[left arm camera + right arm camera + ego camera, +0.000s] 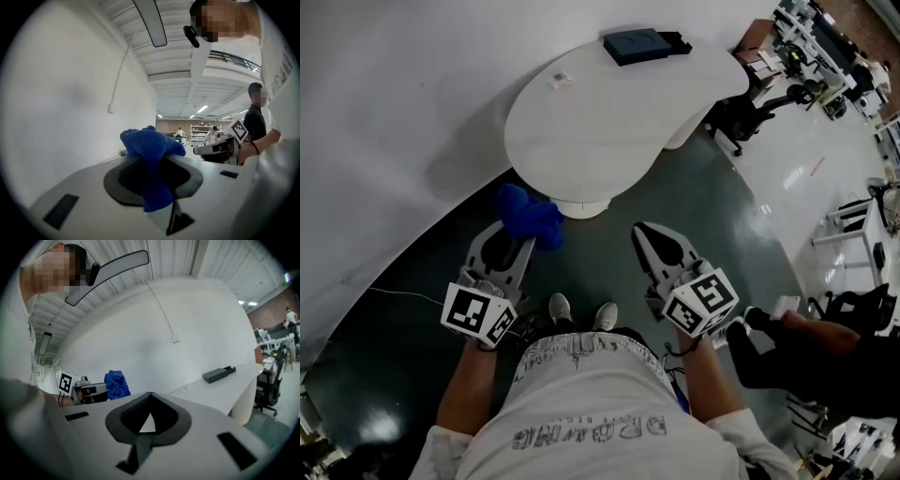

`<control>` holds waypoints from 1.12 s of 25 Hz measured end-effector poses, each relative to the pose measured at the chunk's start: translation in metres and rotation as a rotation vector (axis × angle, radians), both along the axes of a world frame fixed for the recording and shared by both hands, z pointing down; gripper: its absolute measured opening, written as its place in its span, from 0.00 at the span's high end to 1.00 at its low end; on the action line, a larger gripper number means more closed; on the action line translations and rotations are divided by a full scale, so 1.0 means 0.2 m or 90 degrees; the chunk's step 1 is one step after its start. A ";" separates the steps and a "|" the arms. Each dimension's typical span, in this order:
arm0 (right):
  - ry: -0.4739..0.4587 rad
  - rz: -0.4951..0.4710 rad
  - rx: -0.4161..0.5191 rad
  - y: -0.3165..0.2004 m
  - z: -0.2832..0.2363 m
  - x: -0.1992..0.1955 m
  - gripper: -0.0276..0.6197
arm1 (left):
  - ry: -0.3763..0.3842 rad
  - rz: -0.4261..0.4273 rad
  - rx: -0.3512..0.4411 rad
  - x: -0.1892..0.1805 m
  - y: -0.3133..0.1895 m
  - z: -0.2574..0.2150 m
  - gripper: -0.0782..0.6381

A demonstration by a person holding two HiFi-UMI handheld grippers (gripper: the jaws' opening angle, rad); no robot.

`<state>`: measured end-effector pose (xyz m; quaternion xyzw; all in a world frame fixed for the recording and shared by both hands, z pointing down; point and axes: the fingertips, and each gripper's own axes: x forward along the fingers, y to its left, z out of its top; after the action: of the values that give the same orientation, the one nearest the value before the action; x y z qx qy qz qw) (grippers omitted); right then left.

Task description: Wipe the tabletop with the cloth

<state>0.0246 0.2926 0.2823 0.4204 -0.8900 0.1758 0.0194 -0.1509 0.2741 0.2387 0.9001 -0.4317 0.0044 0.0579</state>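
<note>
A bunched blue cloth (528, 217) hangs from the tips of my left gripper (528, 240), which is shut on it, short of the white table (581, 122). In the left gripper view the cloth (151, 161) fills the gap between the jaws. My right gripper (643, 229) is shut with its tips touching and nothing between them, held beside the left one above the dark floor. From the right gripper view I see the cloth (116, 384) at the left and the tabletop (220, 390) ahead at the right.
A dark flat case (641, 44) lies at the table's far end and a small white item (560, 80) near its left edge. The table's round white base (581, 203) stands just beyond the cloth. An office chair (745, 112) and desks stand at the right. A white wall runs along the left.
</note>
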 end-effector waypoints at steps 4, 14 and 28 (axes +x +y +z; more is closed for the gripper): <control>-0.003 -0.006 -0.004 0.02 0.01 0.03 0.95 | -0.001 -0.007 -0.003 0.03 0.03 0.01 0.72; -0.007 -0.033 -0.001 0.06 0.03 0.17 0.94 | -0.009 -0.030 -0.001 0.17 0.10 0.02 0.72; 0.000 -0.048 -0.004 0.03 0.08 0.30 0.95 | -0.010 -0.055 -0.004 0.24 0.07 0.07 0.72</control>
<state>0.0853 0.2985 0.2983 0.3867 -0.9044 0.1780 0.0271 -0.1027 0.2883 0.2523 0.8804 -0.4706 0.0102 0.0571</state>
